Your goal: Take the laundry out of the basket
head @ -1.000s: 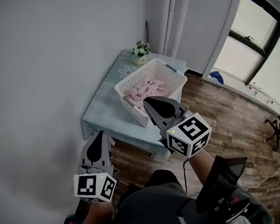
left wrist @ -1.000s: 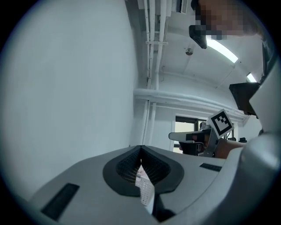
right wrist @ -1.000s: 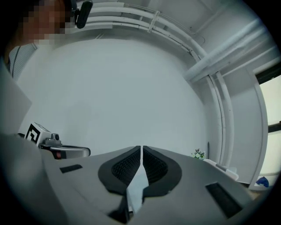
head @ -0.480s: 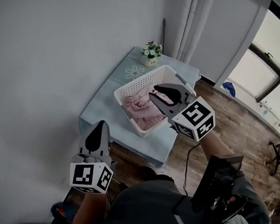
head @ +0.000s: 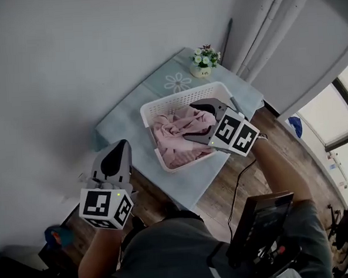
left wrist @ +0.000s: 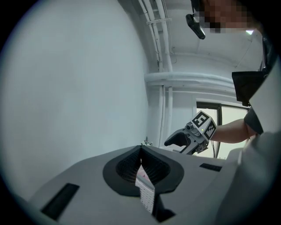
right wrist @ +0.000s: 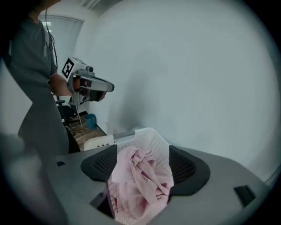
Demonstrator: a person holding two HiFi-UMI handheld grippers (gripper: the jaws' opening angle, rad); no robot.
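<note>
Right tongs (head: 189, 123) just opened — own view frames pink laundry (right wrist: 138, 184) between, left tongs (head: 122, 148) closed

- The head view looks steeply down from well above the left gripper (head: 120, 150), the right gripper (head: 189, 123) and the table (head: 131, 114).
- The left gripper view sits just behind its own jaws and faces almost level along them towards the wall (left wrist: 79, 88). The right gripper shows beyond the jaws, to their right.
- The right gripper view tilts down, close over the basket (right wrist: 151, 138), with the laundry (right wrist: 138, 184) between its jaws.
- The head view and the right gripper view share the basket and the laundry. Each gripper view catches the other gripper.
</note>
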